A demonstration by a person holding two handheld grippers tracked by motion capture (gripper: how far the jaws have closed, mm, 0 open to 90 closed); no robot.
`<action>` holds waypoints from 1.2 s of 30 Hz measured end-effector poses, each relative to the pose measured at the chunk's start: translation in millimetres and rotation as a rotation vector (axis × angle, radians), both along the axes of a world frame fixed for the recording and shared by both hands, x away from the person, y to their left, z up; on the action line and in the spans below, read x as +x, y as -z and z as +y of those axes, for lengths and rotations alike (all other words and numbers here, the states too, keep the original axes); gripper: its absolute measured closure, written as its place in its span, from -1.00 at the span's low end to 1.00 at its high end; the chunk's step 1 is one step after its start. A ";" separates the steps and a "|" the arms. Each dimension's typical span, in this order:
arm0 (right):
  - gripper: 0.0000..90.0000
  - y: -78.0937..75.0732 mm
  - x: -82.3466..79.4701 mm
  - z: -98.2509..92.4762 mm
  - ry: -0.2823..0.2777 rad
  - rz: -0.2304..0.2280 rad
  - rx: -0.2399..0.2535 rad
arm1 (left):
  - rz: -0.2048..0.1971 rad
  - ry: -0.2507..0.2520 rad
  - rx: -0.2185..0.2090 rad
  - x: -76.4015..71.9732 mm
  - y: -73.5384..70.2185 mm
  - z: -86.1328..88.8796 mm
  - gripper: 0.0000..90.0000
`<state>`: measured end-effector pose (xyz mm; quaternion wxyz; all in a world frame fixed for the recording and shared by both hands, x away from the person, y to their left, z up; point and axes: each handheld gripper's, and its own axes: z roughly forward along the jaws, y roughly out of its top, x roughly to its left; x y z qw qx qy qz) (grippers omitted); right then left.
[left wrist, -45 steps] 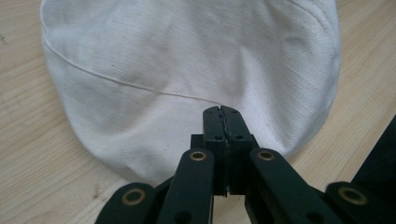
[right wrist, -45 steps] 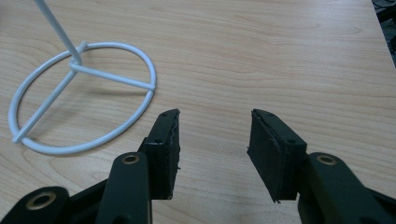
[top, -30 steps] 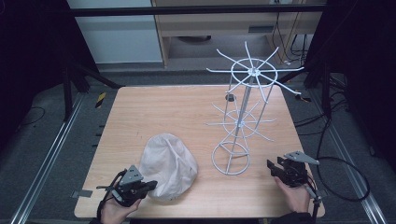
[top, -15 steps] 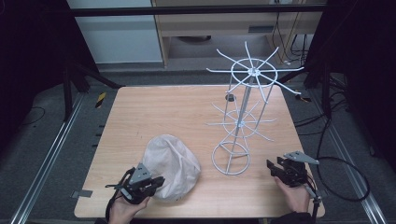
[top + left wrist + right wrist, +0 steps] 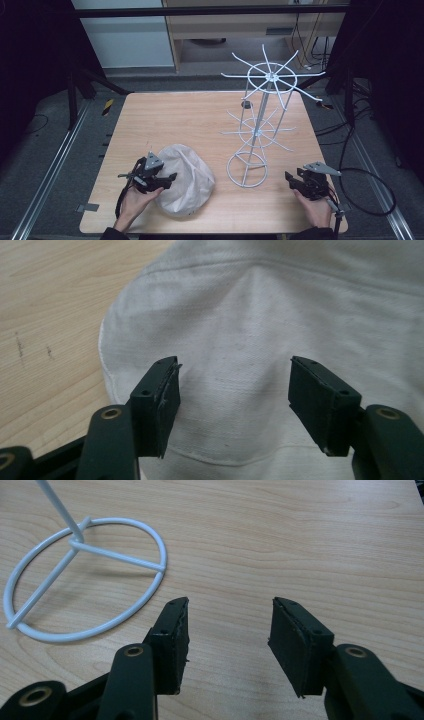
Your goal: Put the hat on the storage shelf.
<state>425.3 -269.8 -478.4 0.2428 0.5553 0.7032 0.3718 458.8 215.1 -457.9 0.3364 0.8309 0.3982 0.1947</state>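
Observation:
A white cloth hat [image 5: 189, 181] lies crown up on the wooden table [image 5: 200, 115], near its front left. My left gripper [image 5: 171, 176] reaches over the hat's left side. In the left gripper view the hat [image 5: 260, 315] spreads beneath my left gripper [image 5: 234, 362], whose jaws have just been opening and stand wide without pressing on the cloth. My right gripper [image 5: 290, 179] rests at the front right. Its jaws have just been opening too, and in its own view my right gripper [image 5: 229, 601] has only bare wood between the pads.
A white wire rack [image 5: 260, 120] with spoked arms stands right of centre, its ring base [image 5: 85, 580] just left of my right gripper. A dark floor with cables and metal rails surrounds the table.
My left hand has moved right, from beside the hat to over its left edge. The right hand has stayed where it was.

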 end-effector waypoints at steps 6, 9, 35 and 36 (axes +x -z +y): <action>0.10 0.8 1.1 1.1 -0.008 0.002 -0.008 | 0.029 0.005 0.025 5.4 5.0 1.6 0.13; 0.10 0.8 0.9 1.3 -0.008 0.002 -0.007 | 0.045 -0.010 -0.014 6.4 6.1 5.4 0.44; 0.13 -0.5 -0.4 -1.5 0.003 0.001 0.004 | -0.059 -0.214 0.015 -15.0 -13.4 37.5 1.00; 0.13 -0.5 -0.4 -1.6 0.003 0.001 0.004 | -0.066 -0.238 0.021 -16.2 -13.4 41.8 1.00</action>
